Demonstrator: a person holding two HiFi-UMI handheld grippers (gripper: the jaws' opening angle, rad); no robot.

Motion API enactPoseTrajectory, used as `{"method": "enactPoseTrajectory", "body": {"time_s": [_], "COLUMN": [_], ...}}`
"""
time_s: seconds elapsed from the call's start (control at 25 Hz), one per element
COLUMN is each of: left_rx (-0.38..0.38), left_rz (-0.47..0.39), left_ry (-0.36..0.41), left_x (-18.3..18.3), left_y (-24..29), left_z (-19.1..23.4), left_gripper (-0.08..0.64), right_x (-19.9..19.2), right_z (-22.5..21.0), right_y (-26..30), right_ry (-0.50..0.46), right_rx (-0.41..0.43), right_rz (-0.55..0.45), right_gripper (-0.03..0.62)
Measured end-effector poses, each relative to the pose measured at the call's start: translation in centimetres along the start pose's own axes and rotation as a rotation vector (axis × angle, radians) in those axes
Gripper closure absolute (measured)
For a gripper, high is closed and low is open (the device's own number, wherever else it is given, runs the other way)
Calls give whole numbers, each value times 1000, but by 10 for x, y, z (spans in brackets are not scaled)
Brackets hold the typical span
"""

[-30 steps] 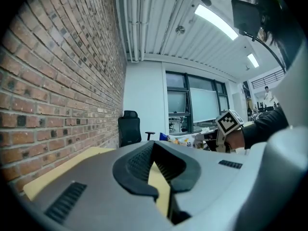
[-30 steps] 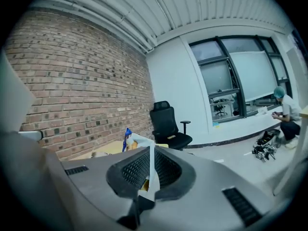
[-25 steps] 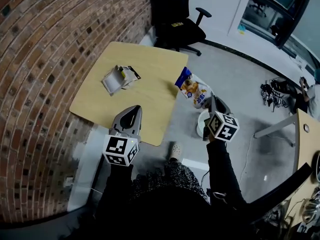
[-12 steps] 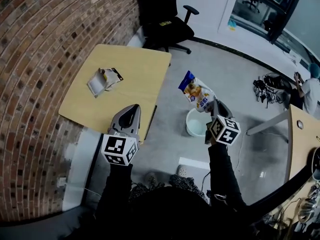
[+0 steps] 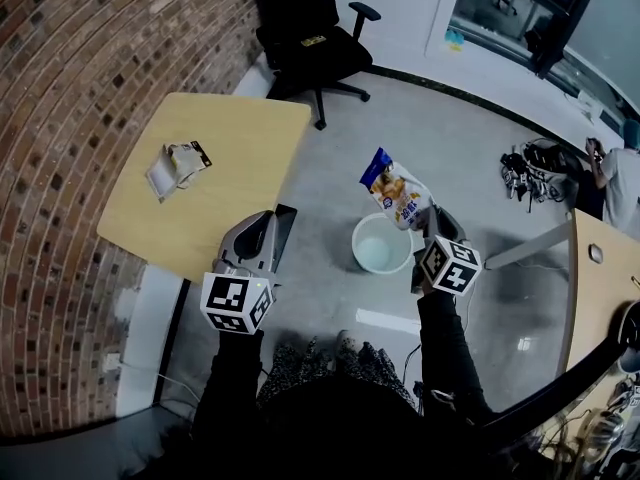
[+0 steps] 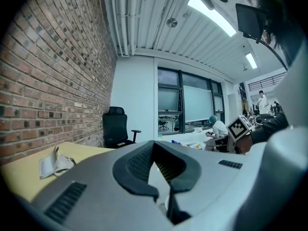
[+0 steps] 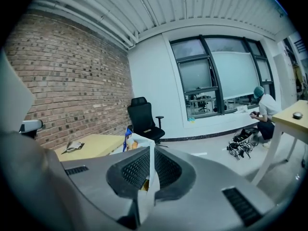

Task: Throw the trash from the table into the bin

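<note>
A blue and orange snack bag (image 5: 394, 189) hangs from my right gripper (image 5: 428, 218), which is shut on its edge. In the head view the bag's lower end overlaps the far rim of the white bin (image 5: 358, 255) on the floor. In the right gripper view the bag (image 7: 136, 142) stands up between the pads. My left gripper (image 5: 262, 225) is shut and empty at the near right corner of the wooden table (image 5: 230, 128). Its jaw tips meet in the left gripper view (image 6: 154, 146). A crumpled wrapper (image 5: 176, 166) lies on the table's left side.
A black office chair (image 5: 305, 36) stands beyond the table. A brick wall (image 5: 60, 88) runs along the left. A second desk (image 5: 598, 288) is at the right, with a person seated further back. A cluttered heap (image 5: 535, 168) lies on the grey floor.
Both grippers have moved away from the table toward the bin. The bag, first held beside the table's edge, now hangs at the bin's far rim. The wrapper has stayed put.
</note>
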State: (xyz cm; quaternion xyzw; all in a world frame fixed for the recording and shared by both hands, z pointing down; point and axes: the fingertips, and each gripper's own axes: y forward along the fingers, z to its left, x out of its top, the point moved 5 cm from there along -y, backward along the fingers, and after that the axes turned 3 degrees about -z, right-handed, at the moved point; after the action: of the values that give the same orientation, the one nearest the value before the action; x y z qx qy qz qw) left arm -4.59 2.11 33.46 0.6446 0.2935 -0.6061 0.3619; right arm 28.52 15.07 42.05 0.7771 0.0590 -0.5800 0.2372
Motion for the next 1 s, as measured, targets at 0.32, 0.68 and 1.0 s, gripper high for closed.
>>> {"method": "enactPoseTrajectory", "body": {"time_s": [0.32,0.68,1.0], "left_rx": [-42,-133,-245], "left_rz": [12,81,108], "left_ry": [-7,-15,5], "left_x": [-17,-50,-88], "left_y": [25,50,108], "left_z": [-52,-86,-75], "left_gripper": [552,553,553], "right_x": [-18,-64,-98], "right_z": [-42,-73,-76], "right_y": [10,16,47], "right_ry": [15,32,52], "right_rx": [1,-34,-91], "right_rz": [36,109,134], "right_gripper": [571,571,571]}}
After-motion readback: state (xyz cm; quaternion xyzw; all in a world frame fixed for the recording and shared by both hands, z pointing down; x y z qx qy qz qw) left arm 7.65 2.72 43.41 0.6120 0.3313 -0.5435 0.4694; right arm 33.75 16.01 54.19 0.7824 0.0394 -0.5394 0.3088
